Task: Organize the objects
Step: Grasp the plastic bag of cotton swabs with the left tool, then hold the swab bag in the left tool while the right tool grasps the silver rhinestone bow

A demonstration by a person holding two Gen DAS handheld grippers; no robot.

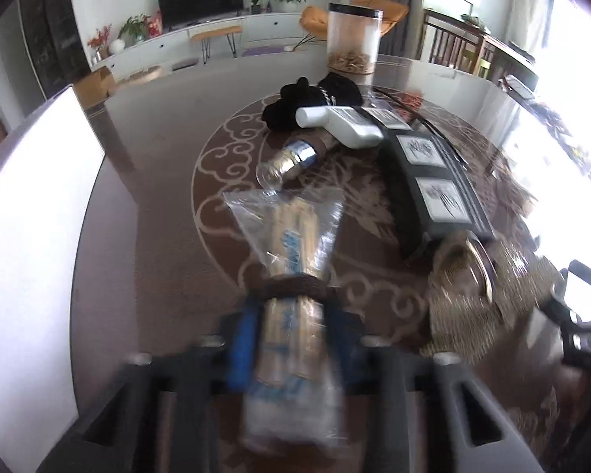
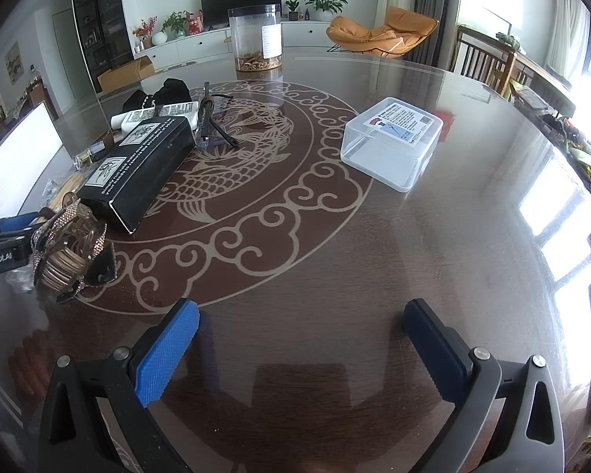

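Two tongs: left tongs (image 1: 291, 315) clamped on chopstick packet (image 1: 291, 232), long axis along fingers; right tongs (image 2: 301, 339) apart, clear lidded box (image 2: 392, 140) ahead.

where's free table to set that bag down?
Bare: the table between the right gripper, open, and the clear plastic box. Crowded: the black box, white bottle and bangle pile. Left gripper grips the bag.
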